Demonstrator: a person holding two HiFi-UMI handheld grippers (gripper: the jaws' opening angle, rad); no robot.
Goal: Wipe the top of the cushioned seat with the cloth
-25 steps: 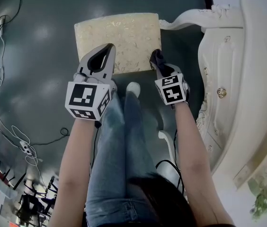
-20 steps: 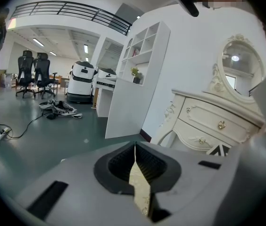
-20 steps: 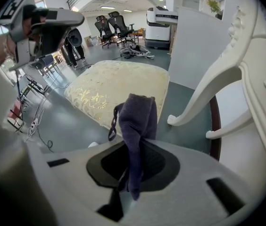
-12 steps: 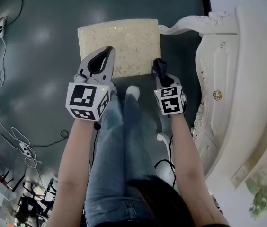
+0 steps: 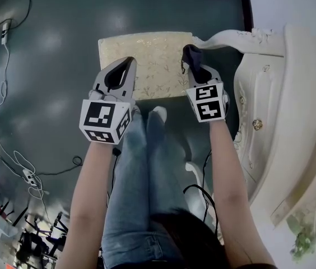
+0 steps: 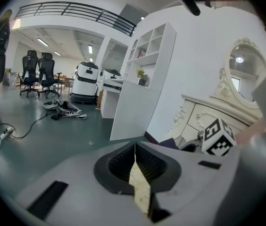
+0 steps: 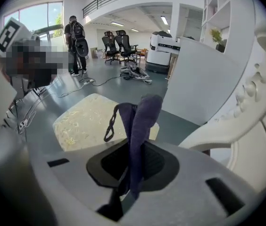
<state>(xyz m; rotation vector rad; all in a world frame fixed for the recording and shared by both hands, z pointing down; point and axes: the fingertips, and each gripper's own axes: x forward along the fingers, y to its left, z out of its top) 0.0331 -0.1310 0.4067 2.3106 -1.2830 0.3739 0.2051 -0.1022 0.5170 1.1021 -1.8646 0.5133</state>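
Far to my left, cables (image 5: 1,111) are trailing across the dark floor (image 5: 51,38). My left gripper (image 5: 126,63) is hovering over the near left part of the cushioned seat (image 5: 155,58). I am keeping its jaws pressed together at the tips, and they are gripping nothing. Through the thin slit below the tips, the left gripper view is showing only a sliver of the seat's cream, gold-patterned top. From the head view I cannot tell whether this gripper is touching the seat or hanging just above it.

The seat is lying square ahead of me, past my legs (image 5: 147,178) in jeans and a white shoe (image 5: 158,114) by its near edge.

To the right, I am clamping my right gripper (image 5: 198,74) on the cloth (image 5: 191,55), a dark blue one. It is bunching up out of the closed jaws, with a small loop dangling from its left side. In the head view the cloth is sitting over the seat's right edge, towards the far corner. In the right gripper view most of the seat is spreading out beyond and to the left of it. I cannot tell whether the cloth is touching the cushion.

Further right, an ornate white dressing table (image 5: 281,122) is standing just beside the seat, and its curved arm is reaching past the seat's far right corner.
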